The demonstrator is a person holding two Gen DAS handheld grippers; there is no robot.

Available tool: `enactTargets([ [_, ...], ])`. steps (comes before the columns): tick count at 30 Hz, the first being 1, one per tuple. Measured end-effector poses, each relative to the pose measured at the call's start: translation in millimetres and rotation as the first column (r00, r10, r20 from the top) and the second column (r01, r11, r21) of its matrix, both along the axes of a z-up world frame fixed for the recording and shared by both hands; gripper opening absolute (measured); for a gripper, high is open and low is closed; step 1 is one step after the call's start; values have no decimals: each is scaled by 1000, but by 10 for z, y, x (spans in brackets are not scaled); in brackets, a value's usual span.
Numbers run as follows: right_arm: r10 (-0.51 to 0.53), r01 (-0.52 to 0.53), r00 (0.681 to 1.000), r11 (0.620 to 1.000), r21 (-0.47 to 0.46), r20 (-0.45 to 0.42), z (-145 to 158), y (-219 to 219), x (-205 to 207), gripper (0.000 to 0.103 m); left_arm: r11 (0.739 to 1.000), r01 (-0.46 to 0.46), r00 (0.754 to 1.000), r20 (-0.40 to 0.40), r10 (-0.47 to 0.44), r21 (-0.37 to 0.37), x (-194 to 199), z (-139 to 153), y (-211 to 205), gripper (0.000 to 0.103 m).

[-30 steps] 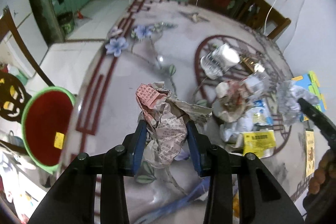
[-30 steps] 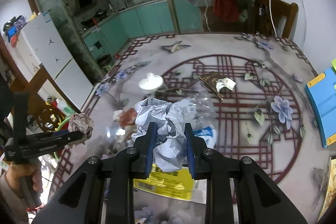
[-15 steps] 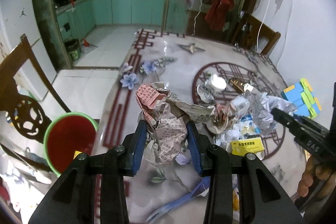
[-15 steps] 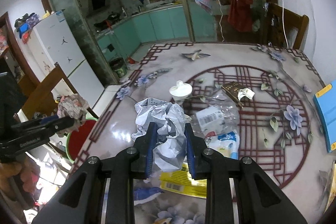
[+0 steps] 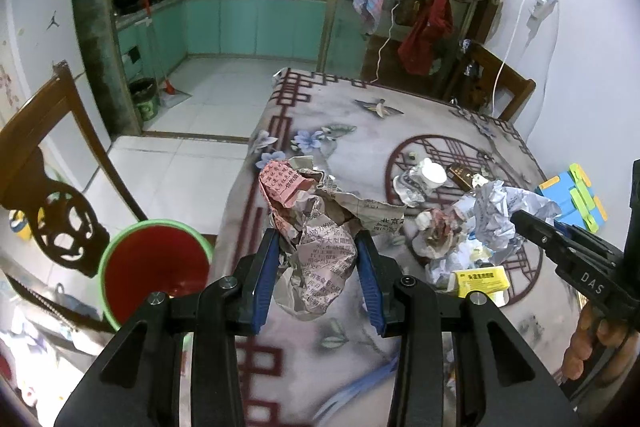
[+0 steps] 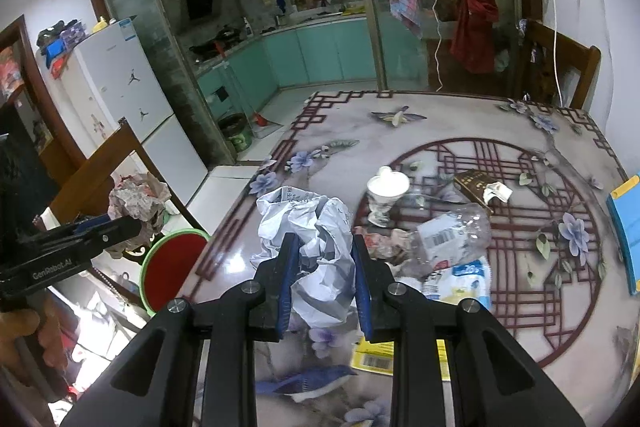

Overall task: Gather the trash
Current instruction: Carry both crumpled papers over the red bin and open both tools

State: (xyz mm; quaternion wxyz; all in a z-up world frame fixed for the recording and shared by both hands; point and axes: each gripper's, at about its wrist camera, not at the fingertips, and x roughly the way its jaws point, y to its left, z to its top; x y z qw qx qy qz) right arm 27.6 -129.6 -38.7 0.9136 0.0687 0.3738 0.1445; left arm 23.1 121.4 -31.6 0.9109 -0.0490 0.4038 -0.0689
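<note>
while your left gripper clamps its blue pads on a crumpled newspaper wad, you can see how the wad looks: pinkish-grey newsprint with red and black printed characters, a pink sheet folded over its top left and a pale torn flap sticking out to the right. it sits squarely between the two fingers, bulging above their tips and hanging a little below them, lifted clear of the table. its long axis runs roughly up and away from you along the fingers, with the pink end farthest out.

your right gripper is clenched on a crumpled white paper ball, creased and grey-shadowed, with faint print on its upper folds. it fills the gap between the pads and swells out above and to the left of the fingertips, held over the table's near left part. it is lumpy rather than long, so you cannot call a clear direction for it.

from the right wrist view, the newspaper wad in your left gripper sits out past the table edge, just above and left of the green-rimmed red bucket on the floor beside the wooden chair.

on the table a crushed clear plastic bottle, a white bottle cap end, a yellow label packet and a small brown box lie grouped near the round red lattice pattern.
</note>
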Motion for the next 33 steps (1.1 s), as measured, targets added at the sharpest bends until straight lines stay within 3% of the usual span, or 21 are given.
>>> enactTargets([
  [33,130,-130,992,991,23,0,37,2084,233,23,995,-103,994,-26,103,-9,100,-129,1736,37],
])
